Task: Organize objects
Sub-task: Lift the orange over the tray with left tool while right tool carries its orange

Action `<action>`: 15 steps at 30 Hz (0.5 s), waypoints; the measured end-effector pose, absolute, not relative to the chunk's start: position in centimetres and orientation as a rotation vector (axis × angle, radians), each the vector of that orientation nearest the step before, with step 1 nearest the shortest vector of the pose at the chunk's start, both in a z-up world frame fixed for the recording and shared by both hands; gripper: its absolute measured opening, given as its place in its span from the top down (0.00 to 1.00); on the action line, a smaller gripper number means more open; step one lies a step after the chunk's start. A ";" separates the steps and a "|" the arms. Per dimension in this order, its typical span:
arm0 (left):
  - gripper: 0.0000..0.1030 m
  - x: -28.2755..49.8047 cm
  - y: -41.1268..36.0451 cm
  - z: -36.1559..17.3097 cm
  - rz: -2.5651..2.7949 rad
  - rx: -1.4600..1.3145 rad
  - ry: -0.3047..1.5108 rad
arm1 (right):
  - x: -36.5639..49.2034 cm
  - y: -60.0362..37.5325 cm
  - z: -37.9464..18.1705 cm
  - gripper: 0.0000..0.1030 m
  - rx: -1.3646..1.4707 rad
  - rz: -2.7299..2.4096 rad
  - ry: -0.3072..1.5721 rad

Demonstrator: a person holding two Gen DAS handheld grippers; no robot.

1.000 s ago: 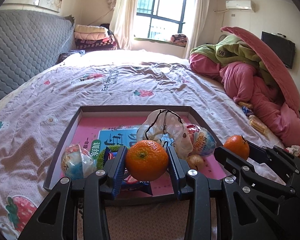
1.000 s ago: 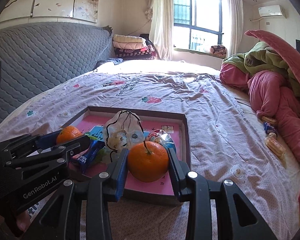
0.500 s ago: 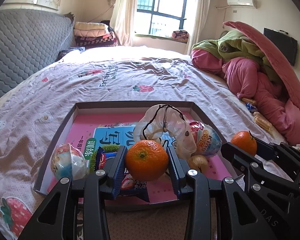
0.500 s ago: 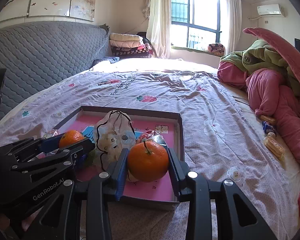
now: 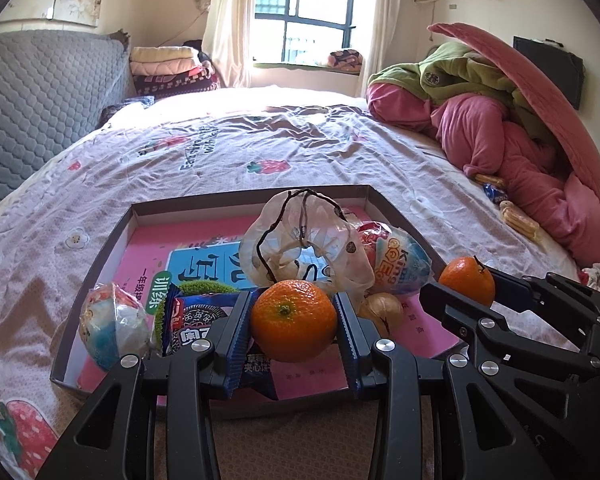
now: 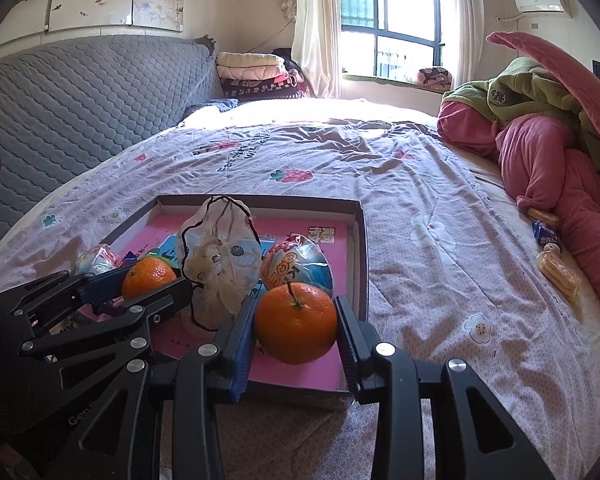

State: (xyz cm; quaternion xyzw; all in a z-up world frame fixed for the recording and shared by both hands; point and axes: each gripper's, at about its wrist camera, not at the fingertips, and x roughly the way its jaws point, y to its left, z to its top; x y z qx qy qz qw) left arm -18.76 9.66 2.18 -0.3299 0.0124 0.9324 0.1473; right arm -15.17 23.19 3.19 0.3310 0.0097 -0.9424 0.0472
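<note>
Orange fruit fills both claws: our left claw [image 5: 293, 322] grips one tangerine [image 5: 293, 320], our right claw [image 6: 295, 330] another tangerine [image 6: 295, 322]. Ahead and beneath them, the box [image 5: 111, 236] has drawn closer, so we judge both ready to set down inside.

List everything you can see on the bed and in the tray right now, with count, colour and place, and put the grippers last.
oranges: 2, orange, one in each gripper above the tray's near edge
tray: 1, grey walls, pink floor, on the bed
plastic bag: 1, clear with a black cord, middle of the tray
egg-shaped toys: 2, foil-wrapped, one right of the bag, one at the tray's left
cookie packet: 1, blue, near left of the tray
snack packets: several, on the sheet by the bedding
bedding pile: pink and green, right side of the bed
left gripper: black, shut on an orange
right gripper: black, shut on an orange
</note>
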 end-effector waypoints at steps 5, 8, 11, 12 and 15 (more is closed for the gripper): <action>0.60 -18.7 9.9 2.0 2.680 -0.951 0.056 | -15.3 23.3 2.8 0.63 1.029 -2.875 0.043; 0.60 -18.8 10.1 1.9 2.675 -0.952 0.068 | -15.5 23.4 2.6 0.63 1.042 -2.876 0.057; 0.60 -18.8 10.2 1.8 2.676 -0.951 0.080 | -15.6 23.5 2.3 0.63 1.055 -2.875 0.060; 0.60 -18.8 10.2 1.7 2.678 -0.950 0.087 | -15.7 23.5 2.3 0.63 1.059 -2.872 0.063; 0.60 -19.0 10.4 1.6 2.689 -0.948 0.113 | -15.8 23.4 2.0 0.63 1.066 -2.866 0.071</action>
